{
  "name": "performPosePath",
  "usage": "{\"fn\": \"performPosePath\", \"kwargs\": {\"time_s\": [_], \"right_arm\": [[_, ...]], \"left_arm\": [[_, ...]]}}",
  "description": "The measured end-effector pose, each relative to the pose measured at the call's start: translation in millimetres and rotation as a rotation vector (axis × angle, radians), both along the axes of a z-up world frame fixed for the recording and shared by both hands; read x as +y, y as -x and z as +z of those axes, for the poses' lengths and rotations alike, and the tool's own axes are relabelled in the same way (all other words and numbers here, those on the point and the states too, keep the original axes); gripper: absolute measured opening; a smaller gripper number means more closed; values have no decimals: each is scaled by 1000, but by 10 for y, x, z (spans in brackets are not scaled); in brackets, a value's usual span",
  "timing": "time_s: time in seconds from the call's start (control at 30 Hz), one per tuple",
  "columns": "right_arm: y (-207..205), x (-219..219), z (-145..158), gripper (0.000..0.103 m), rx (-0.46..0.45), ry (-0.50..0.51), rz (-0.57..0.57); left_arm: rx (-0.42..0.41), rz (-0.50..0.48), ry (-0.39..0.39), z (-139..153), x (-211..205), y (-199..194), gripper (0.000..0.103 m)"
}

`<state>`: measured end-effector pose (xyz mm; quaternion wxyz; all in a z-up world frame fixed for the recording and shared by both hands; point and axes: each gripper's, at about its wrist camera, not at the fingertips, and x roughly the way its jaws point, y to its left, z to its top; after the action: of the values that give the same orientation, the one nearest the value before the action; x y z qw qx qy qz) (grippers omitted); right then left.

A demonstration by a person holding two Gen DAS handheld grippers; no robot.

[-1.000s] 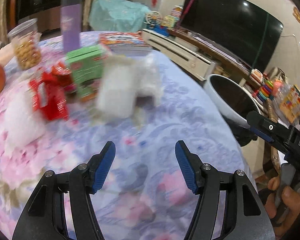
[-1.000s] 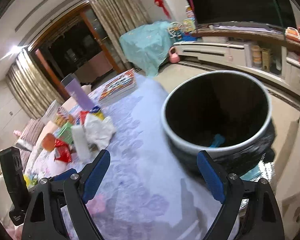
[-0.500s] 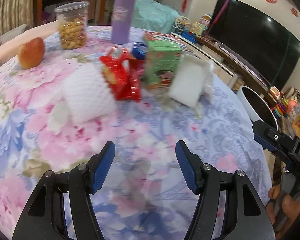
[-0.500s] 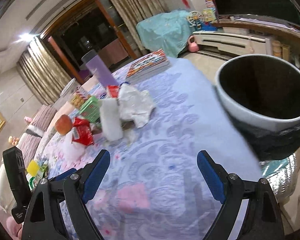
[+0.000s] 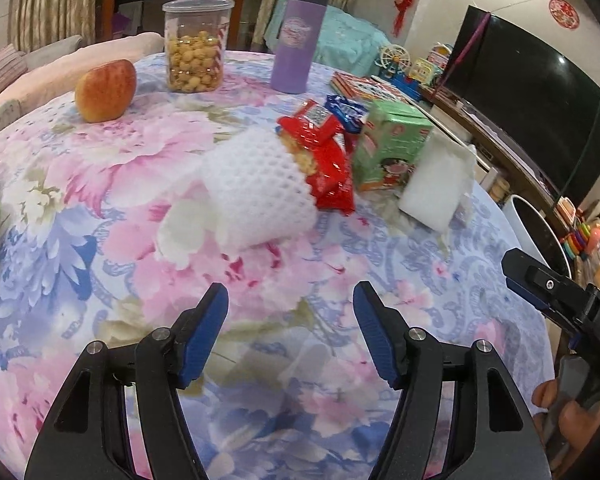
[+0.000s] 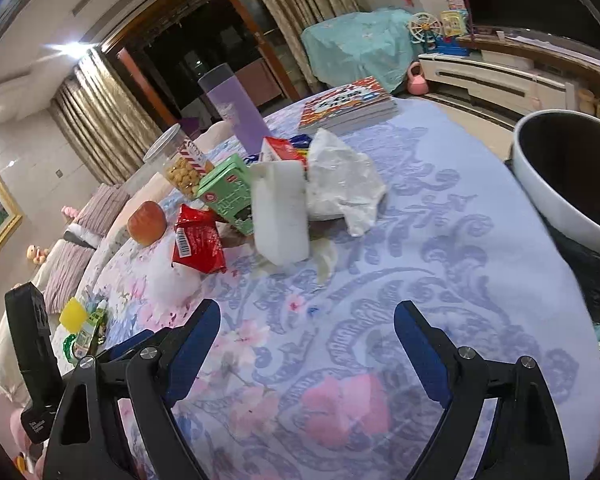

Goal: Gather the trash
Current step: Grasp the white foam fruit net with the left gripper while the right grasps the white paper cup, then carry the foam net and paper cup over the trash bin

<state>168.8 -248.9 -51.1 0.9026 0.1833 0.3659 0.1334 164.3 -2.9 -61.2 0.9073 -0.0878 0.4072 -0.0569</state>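
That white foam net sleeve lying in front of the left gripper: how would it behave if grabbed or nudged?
The white foam net sleeve looks airy and open-meshed, so it is probably very light and would squash under the pads. It lies curled like a tube, so a push might roll or slide it. It abuts the red snack wrapper, which could shift too.

The left gripper [image 5: 291,316] has been swung from the bin-side table edge toward the foam net [image 5: 256,192], its jaws opening with nothing between them. The right gripper [image 6: 307,336] has been turned from the bin [image 6: 572,184] toward the litter pile.
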Motion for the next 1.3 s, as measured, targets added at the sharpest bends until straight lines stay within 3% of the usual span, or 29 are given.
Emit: {"fn": "performPosePath", "kwargs": {"time_s": [0.37,0.63,0.73,0.77,0.83,0.87,0.9,1.0,1.3], "right_arm": [[-256,199,-87,90,10,6,45],[-502,209,-96,89,16,-4,50],[-585,218,-76,83,4,-15,55],[-605,231,-81,78,5,-20,59],[-661,238,-113,63,17,-45,73],[-674,241,-128,45,25,-48,78],[-671,249,-147,30,34,-46,83],[-596,256,-148,30,21,-44,97],[-265,146,-88,29,3,-38,97]], "left_arm": [[21,14,-7,-59,102,-207,68],[-11,19,-35,35,97,-414,69],[-20,17,-32,29,94,-492,67],[-16,14,-31,18,93,-517,63],[-3,0,-21,-11,88,-551,41],[2,-3,-17,-26,92,-554,37],[1,-2,-20,-26,91,-538,22],[0,-11,-9,-20,100,-476,15],[-23,-59,1,61,-60,-175,10]]}}
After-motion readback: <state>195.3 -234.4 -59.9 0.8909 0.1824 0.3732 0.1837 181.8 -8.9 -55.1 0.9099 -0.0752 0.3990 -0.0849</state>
